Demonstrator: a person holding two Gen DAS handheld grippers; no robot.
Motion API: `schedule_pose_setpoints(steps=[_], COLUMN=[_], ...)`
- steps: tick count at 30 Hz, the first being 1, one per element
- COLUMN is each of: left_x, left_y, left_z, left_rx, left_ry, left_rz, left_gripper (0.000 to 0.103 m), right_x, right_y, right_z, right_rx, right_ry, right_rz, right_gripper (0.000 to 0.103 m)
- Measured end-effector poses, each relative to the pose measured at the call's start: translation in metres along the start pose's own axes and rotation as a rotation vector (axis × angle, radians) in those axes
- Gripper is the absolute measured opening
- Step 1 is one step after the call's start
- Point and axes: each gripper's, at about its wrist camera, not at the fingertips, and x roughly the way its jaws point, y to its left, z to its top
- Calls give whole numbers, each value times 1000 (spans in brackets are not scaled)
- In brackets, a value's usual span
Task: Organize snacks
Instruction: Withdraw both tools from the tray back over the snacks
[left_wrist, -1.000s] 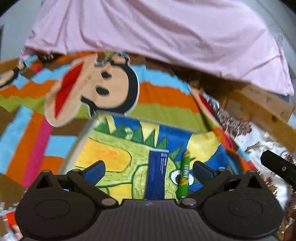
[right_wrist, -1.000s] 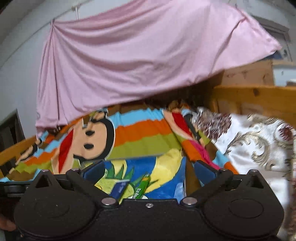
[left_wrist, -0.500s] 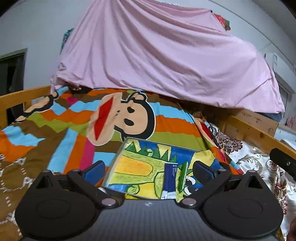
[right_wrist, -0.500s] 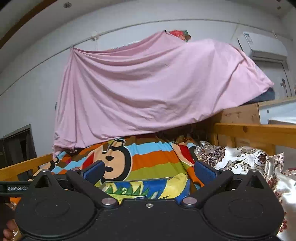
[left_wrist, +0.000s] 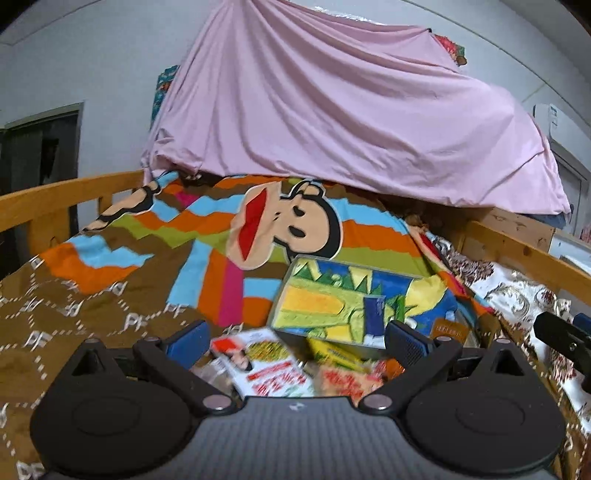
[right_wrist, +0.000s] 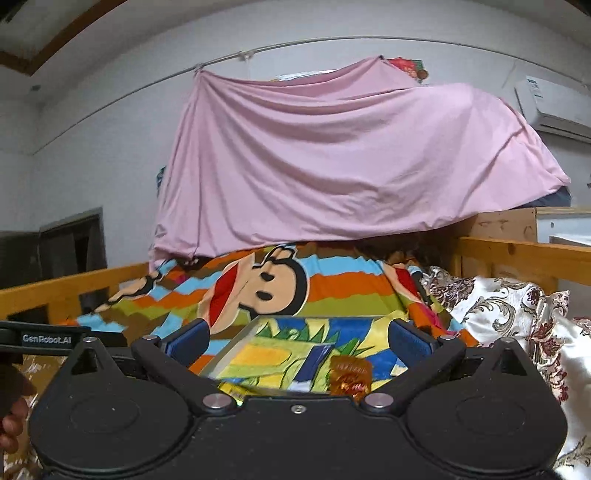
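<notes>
Change since a second ago: both cameras have pulled back and levelled out. The left view, then close over the tray and its two packets, now takes in the whole blanket and a cluster of snacks at the tray's near edge, unseen earlier.

Left gripper (left_wrist: 297, 338): jaws wide, nothing between them, held above the near snacks.
Right gripper (right_wrist: 297, 338): jaws wide, empty, facing the tray from slightly to the right.

Tray (left_wrist: 295, 267): shallow, lined with a dinosaur-print cloth, resting on the striped blanket (left_wrist: 207, 258). Holds a blue packet (left_wrist: 375, 317); an orange packet (right_wrist: 349, 376) sits at its near right, though whether inside the rim cannot be told.

Snacks outside the tray, near edge: a white-and-red packet (left_wrist: 266, 365), a yellow packet (left_wrist: 332, 350), and a red-printed packet (left_wrist: 347, 380), all blurred and lying loose, touching or overlapping.

Step in hand, as judged: between placements, backing off to choose the next item. Task is early to midway, with more packets out than in.

Next move calls for: lowering the left gripper over one loose packet, likely the white-and-red one nearest its jaws, closing across its narrow width, then carrying it forward over the rim. Thin, slippery wrappers may slide or drag a neighbour.
</notes>
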Motion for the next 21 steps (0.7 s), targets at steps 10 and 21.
schedule_pose_setpoints(steps=[10,21], left_x=[-16,1], left_y=[28,49], left_z=[-33,-48], left_rx=[-17,-24], left_ry=[88,194], left_rz=[41,57], left_gripper=[102,102], right_x=[-11,18], right_y=[28,38], right_z=[-21,-39], right_rx=[-80,-120], right_ry=[114,267], right_rz=[28,31], right_gripper=[102,102])
